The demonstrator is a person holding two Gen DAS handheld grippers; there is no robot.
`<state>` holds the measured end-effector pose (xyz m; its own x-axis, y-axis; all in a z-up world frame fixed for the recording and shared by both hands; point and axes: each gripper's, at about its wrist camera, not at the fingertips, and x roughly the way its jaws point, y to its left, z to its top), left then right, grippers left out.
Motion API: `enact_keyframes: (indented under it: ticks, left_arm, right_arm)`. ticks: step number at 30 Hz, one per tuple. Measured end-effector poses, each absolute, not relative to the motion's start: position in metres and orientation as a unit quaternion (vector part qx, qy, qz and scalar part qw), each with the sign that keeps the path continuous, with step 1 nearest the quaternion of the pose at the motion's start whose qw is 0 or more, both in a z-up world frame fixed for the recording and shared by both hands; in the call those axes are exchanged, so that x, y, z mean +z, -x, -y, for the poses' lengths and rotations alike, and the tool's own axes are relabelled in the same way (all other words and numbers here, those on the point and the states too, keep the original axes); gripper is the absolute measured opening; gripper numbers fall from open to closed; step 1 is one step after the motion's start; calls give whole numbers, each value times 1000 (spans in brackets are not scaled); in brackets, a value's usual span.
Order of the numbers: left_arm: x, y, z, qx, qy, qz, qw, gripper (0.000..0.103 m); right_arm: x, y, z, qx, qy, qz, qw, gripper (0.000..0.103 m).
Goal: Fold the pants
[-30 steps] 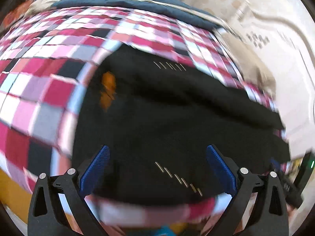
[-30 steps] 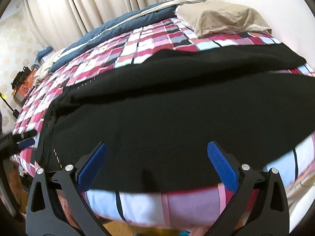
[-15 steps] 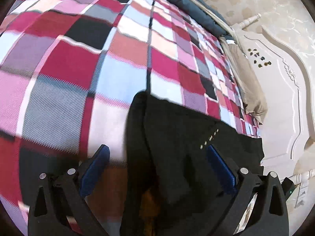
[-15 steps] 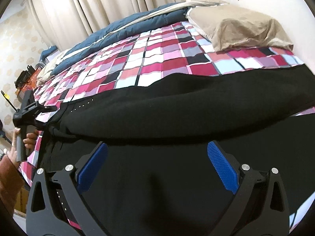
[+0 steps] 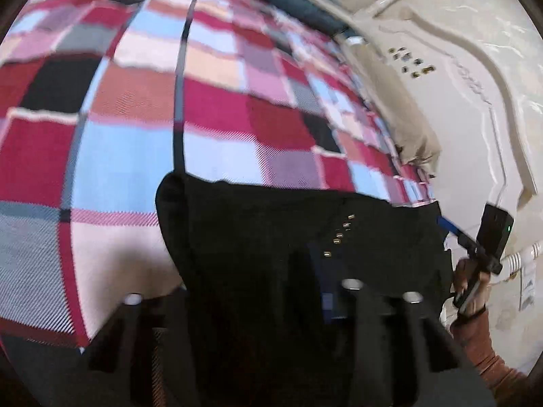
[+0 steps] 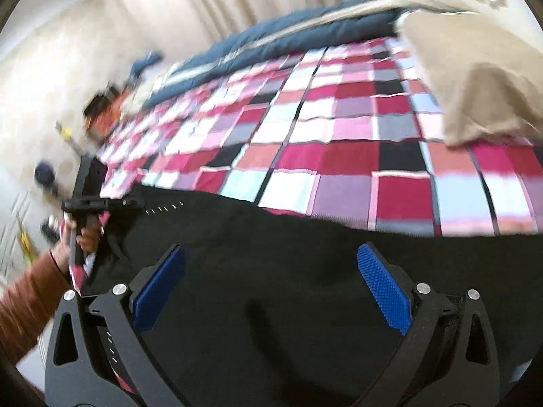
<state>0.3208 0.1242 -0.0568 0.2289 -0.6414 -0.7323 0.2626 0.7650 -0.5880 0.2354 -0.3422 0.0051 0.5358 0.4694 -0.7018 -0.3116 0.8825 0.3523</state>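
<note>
**Left tool closing on waist end of pants; right tool wide open above the legs**

Black pants (image 5: 271, 224) lie flat on the plaid bedspread (image 5: 142, 142), near the bed's front edge, w/ the length running across the bed. The end w/ the row of small brass studs (image 5: 337, 235) sits at the left gripper (image 5: 271, 291); the rest stretches off toward the pillow (image 6: 475, 78) side.

Left gripper: jaws closing, black cloth between them. View is dark and smeared there, so I can't say for sure the pads are already pressing – probably just about biting the doubled edge. From the right wrist view the same tool (image 6: 98, 203) shows at the far corner of the pants, right at the stud row.

Right gripper (image 6: 271, 291): blue pads (image 6: 383, 291) spread wide, nothing clasped, hovering over the dark fabric mid-length.

Handling, as judged: soft, limp, light-to-medium cloth, no stiffness to speak of. It will sag and drag rather than hold shape, and the weave should give the textured pads decent friction. Layers may slide over each other, so pinch through all layers at a seam or hem – thicker, less likely to slip. Best holds: waist corner by the studs for the left, matching edge or cuff end for the right, then lift both evenly so the fold lands square. A one-sided lift would skew it.
</note>
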Motion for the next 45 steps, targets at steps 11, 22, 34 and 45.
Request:
enact_keyframes:
  ticks: [11,22,34,45]
  left_arm:
    - [-59,-332,-130,-292,191,-555,755,22]
    - [-16,-300,-141,-346,210,-477,781,7]
    - [6,-198,-161,-376,235,-420,792,8]
    - [-43,-118,-191,-349,276,-430,786,30]
  right_arm:
    - [-51,-311,318,252,27,-566,785,22]
    - [26,-231,319,215,70,-420,879,14]
    - [18,-93,304,170,96,-336,921,14]
    - [-53,-22,298,145,85,-364,916,19]
